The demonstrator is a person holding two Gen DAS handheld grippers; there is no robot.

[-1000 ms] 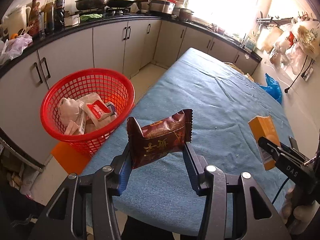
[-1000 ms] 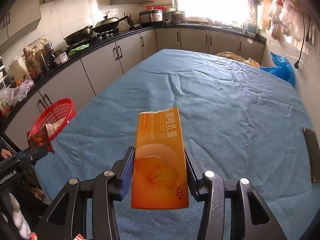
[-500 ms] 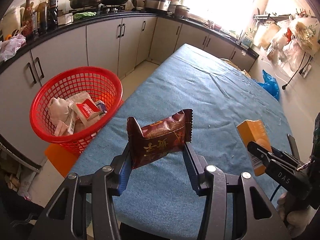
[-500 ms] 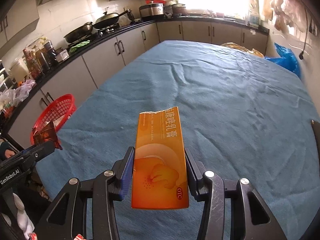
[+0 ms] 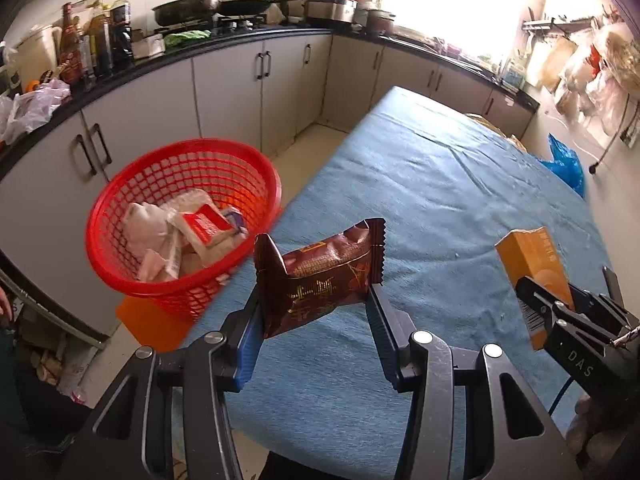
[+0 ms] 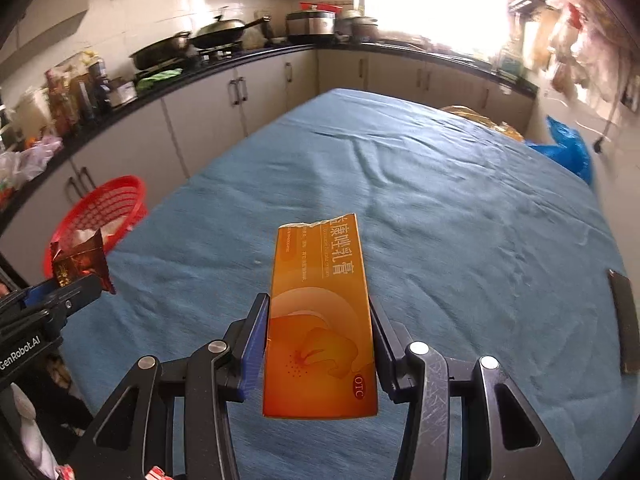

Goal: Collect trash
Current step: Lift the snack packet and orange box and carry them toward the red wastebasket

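Left gripper (image 5: 316, 312) had its jaws clenched on a dark red snack packet (image 5: 320, 276), pads pressing both crimped ends, packet held crosswise above the near edge of the worktop (image 5: 440, 184); right gripper (image 6: 318, 344) had its jaws clamped on the long sides of an orange carton (image 6: 320, 312), torn top end pointing to 12 o'clock, lifted clear of the blue cloth; in the left wrist view the red basket (image 5: 120, 208) sat at 10 o'clock from the packet, off the worktop edge beside the cabinets, already holding white wrappers and a red-and-white pack; the carton showed at 3 o'clock in that view, and in the right wrist view the basket was out at 9 o'clock, well apart from the carton; judgement: both pieces looked very light; packet was soft, glossy film, likely slippery and easy to crush, so a grip across the sealed ends or the puffed middle should hold without much squeeze; carton was thin card, stiff along its length but it would dent if pinched on the broad face, so the side-edge grip low on the body seemed right; a dark flat object (image 6: 624, 320) lay at 3 o'clock on the cloth, what it was I couldn't tell; neither piece had yet reached the basket.
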